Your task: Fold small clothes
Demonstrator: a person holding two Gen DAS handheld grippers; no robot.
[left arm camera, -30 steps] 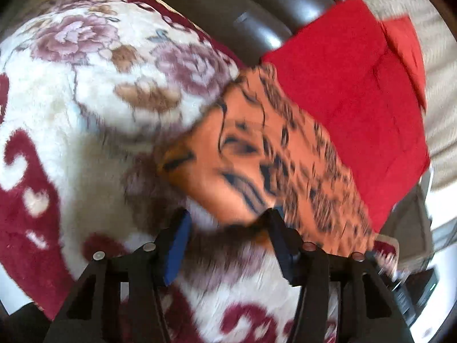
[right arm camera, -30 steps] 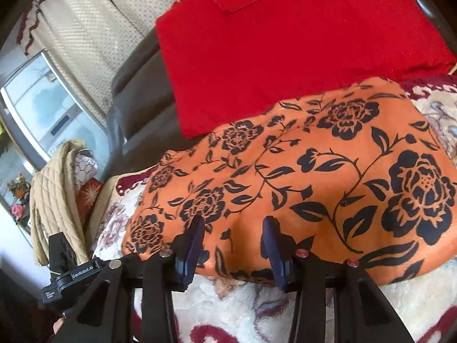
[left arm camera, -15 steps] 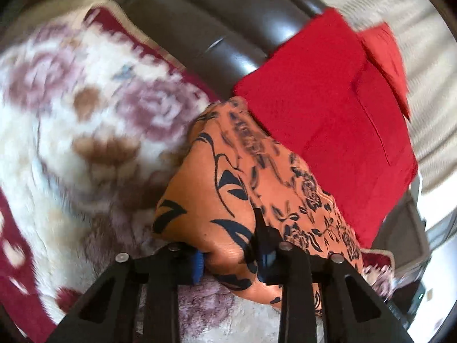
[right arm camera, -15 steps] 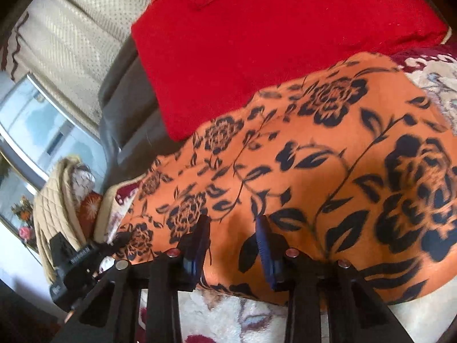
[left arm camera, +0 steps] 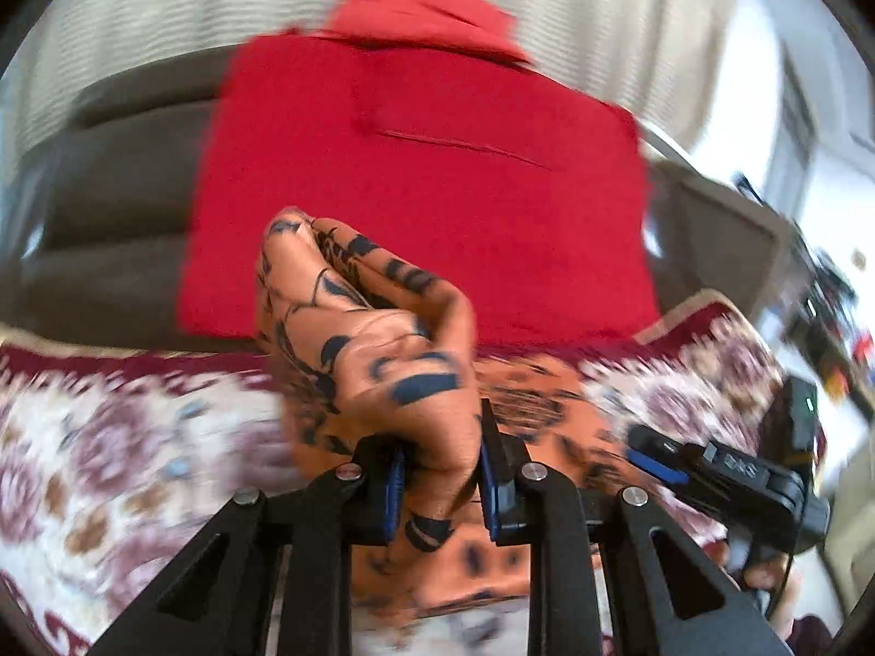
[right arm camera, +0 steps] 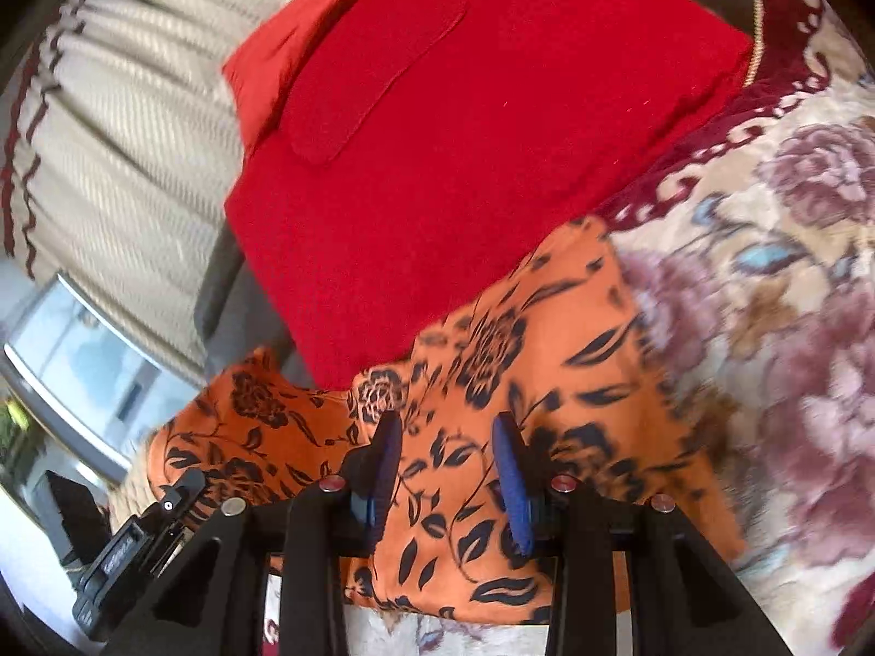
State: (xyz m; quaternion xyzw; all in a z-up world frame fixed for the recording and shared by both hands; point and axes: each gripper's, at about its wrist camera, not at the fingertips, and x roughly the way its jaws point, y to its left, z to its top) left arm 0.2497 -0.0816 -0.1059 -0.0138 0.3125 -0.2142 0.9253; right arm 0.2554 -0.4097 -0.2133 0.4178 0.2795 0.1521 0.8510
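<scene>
Our left gripper [left arm camera: 442, 470], jaws just closed, pinches bunched orange black-flowered cloth [left arm camera: 383, 339] to carry edge over for fold; right gripper [right arm camera: 448, 470] part-open astride cloth, grip unclear.

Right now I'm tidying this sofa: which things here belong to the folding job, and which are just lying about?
In the job:
- orange floral cloth
- left gripper, shut on it
- right gripper

Lying about:
- red cushion
- flowered blanket
</scene>
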